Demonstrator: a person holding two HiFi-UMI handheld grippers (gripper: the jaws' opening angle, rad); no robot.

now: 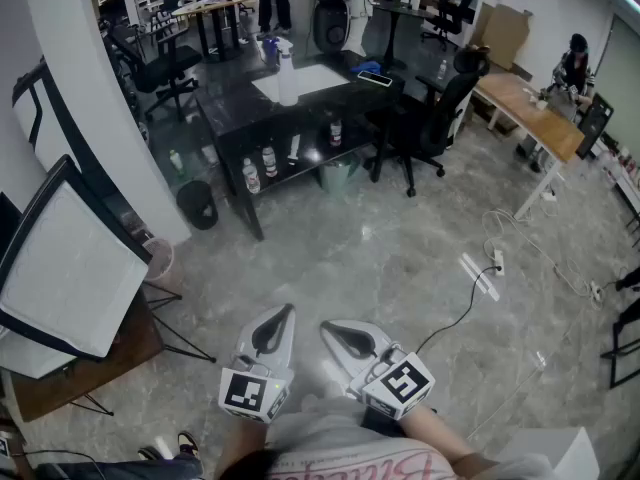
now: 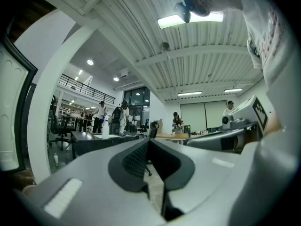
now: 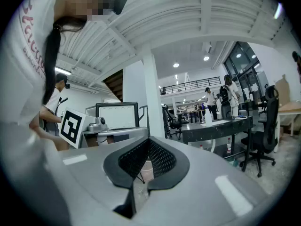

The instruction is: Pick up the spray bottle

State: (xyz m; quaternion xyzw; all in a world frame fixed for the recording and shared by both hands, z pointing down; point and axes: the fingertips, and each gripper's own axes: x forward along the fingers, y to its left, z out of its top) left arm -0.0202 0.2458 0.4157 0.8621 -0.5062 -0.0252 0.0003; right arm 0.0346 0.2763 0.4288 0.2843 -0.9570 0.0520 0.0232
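The white spray bottle (image 1: 287,76) stands upright on a black table (image 1: 230,118) far across the floor. The left gripper view shows the spray bottle (image 2: 105,128) small on that table, and the right gripper view shows the spray bottle (image 3: 208,118) as well. My left gripper (image 1: 288,311) and right gripper (image 1: 328,326) are held side by side close to my body, level, pointing toward the table. Both are shut with nothing between the jaws. The left gripper (image 2: 149,142) and the right gripper (image 3: 148,142) each show their dark pads meeting.
A white sheet (image 1: 310,78) lies beside the bottle. Small bottles (image 1: 268,160) stand on the table's lower shelf. A black office chair (image 1: 430,118) is right of the table, a bin (image 1: 197,205) left of it. A light panel (image 1: 60,268) on a stand is near left. A cable (image 1: 470,303) crosses the floor.
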